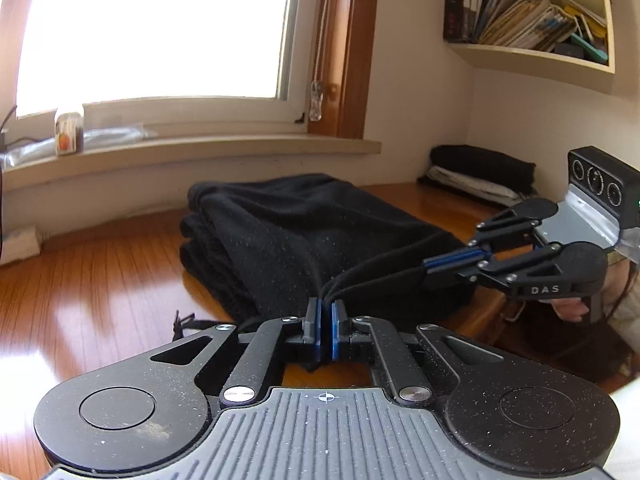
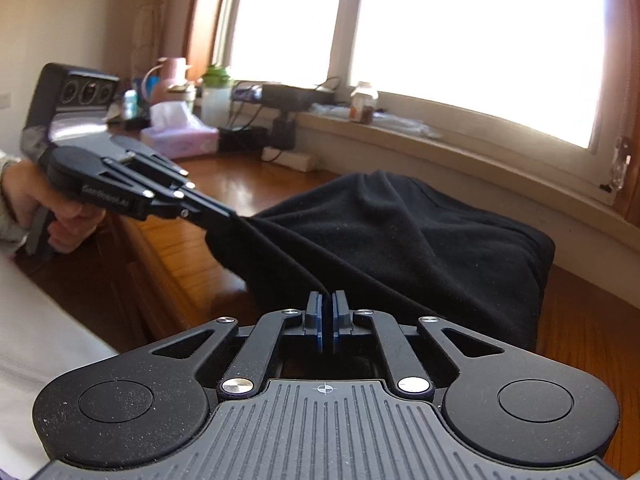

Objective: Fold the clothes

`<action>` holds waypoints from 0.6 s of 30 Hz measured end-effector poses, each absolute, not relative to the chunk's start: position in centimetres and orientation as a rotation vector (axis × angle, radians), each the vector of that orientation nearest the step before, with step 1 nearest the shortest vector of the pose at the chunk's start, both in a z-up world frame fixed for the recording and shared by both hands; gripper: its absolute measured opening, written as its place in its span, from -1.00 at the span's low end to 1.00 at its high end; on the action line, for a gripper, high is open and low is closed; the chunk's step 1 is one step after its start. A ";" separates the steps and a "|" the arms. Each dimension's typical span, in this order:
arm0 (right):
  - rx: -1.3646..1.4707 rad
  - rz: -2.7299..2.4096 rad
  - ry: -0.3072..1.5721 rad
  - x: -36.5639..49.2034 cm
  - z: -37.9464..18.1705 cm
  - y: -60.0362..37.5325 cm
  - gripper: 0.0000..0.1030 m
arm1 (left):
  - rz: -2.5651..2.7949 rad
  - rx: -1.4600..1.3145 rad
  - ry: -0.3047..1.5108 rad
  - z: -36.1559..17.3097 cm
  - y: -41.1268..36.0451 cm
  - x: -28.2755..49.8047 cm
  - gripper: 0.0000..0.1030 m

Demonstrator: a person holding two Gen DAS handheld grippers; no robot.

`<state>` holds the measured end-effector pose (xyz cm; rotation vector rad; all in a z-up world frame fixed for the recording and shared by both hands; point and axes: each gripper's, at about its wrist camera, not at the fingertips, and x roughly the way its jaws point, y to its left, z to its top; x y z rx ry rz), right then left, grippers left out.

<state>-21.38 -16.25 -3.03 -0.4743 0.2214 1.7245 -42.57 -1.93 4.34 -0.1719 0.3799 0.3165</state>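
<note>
In the left wrist view, the left gripper [image 1: 326, 322] is clamped tight on the near edge of a thick black folded fleece garment [image 1: 304, 236] lying on the glossy wooden worktop [image 1: 100, 280], while the right gripper [image 1: 430, 266] pinches the same edge further right, apparently lifted slightly. In the right wrist view, the right gripper [image 2: 327, 316] is closed on the garment [image 2: 400, 232], and the left gripper [image 2: 230, 214] grips its left corner.

Pretty clearly someone's home, a bedroom or study. There's a wooden desk [image 1: 100, 272] under a big window [image 1: 160, 28], a messy bookshelf [image 1: 532, 20] upper right, and a tissue box [image 2: 176, 138] on the left of the right wrist view.
</note>
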 end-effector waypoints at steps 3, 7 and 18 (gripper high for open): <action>-0.514 1.758 0.237 -21.7 -3.3 -16.8 -0.87 | 0.304 -0.197 0.370 4.6 -1.7 -43.0 -0.88; -0.415 1.754 0.235 -20.4 -2.4 -18.0 -0.78 | 0.287 -0.229 0.357 4.9 -1.4 -43.6 -0.83; -0.474 1.661 0.322 -18.5 -4.7 -19.6 -0.81 | 0.293 -0.231 0.392 4.7 0.0 -41.0 -0.58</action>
